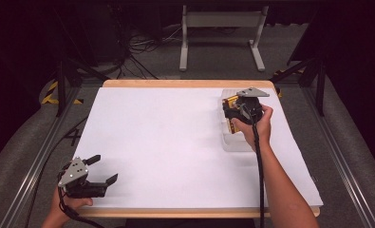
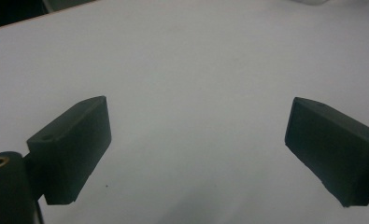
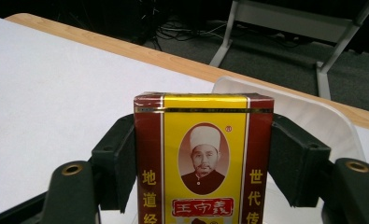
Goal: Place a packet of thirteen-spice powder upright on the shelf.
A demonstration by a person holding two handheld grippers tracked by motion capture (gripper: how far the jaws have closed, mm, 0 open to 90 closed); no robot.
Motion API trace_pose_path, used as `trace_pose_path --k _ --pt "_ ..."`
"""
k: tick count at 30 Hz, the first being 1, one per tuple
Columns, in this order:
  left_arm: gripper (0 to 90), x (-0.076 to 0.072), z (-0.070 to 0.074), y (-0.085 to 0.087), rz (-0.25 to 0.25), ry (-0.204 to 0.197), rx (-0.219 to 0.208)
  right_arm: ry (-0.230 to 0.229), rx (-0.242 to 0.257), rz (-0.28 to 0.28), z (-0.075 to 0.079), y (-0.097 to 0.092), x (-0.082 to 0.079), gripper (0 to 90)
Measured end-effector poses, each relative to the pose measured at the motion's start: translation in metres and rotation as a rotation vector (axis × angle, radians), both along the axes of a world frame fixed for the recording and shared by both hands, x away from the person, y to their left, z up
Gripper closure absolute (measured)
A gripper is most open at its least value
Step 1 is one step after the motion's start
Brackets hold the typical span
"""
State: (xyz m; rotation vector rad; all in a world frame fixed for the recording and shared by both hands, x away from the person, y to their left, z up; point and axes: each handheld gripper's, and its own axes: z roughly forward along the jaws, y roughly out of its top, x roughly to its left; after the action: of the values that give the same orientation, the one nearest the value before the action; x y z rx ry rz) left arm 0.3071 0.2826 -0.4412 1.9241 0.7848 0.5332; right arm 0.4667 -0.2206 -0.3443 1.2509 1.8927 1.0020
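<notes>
A yellow and dark red box (image 3: 203, 154) with a printed portrait and Chinese characters stands upright between the jaws of my right gripper (image 3: 203, 161), which is shut on its two sides. In the high view the right gripper (image 1: 237, 110) holds the box (image 1: 230, 100) over a clear plastic tray (image 1: 236, 141) at the table's right. My left gripper (image 1: 102, 167) rests low at the near left corner, its jaws spread wide. In the left gripper view the left gripper (image 2: 198, 140) has only the white table cover between its jaws.
A white sheet covers the wooden table (image 1: 175, 83). Beyond the far edge stands a grey metal frame (image 1: 220, 33) among cables on the dark floor. Metal rails (image 1: 28, 166) run along both sides of the table.
</notes>
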Motion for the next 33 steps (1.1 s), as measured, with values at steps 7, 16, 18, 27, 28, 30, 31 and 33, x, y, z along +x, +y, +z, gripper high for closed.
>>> trace_pose_path --k 7,16,18,27,28,30,31,33 --pt "7.8 0.0 0.0 0.0 0.0 -0.001 0.001 0.021 0.002 0.001 -0.004 -0.004 -0.002 32.1" --pt "7.7 0.0 0.001 0.0 0.002 -0.001 0.0 0.054 -0.018 -0.004 0.0 -0.009 -0.009 31.8" --pt "7.8 0.0 0.001 0.0 0.003 -0.004 -0.001 0.062 -0.022 -0.002 0.002 -0.011 -0.011 31.8" --pt "7.8 -0.001 0.001 0.0 0.006 -0.005 0.0 0.074 -0.029 0.007 0.002 -0.018 -0.022 31.4" --pt "7.8 -0.001 0.001 0.0 0.006 -0.006 0.0 0.074 -0.028 0.006 0.002 -0.019 -0.023 31.4" --pt "7.7 -0.001 0.001 0.0 0.005 -0.004 0.001 0.075 -0.027 0.01 0.002 -0.021 -0.025 31.2" --pt "7.8 -0.001 0.001 -0.001 0.004 -0.002 0.002 0.076 -0.028 0.011 0.002 -0.022 -0.026 31.0" --pt "7.8 -0.001 0.001 0.0 0.005 -0.005 0.001 0.082 -0.034 0.01 0.001 -0.023 -0.028 30.7"
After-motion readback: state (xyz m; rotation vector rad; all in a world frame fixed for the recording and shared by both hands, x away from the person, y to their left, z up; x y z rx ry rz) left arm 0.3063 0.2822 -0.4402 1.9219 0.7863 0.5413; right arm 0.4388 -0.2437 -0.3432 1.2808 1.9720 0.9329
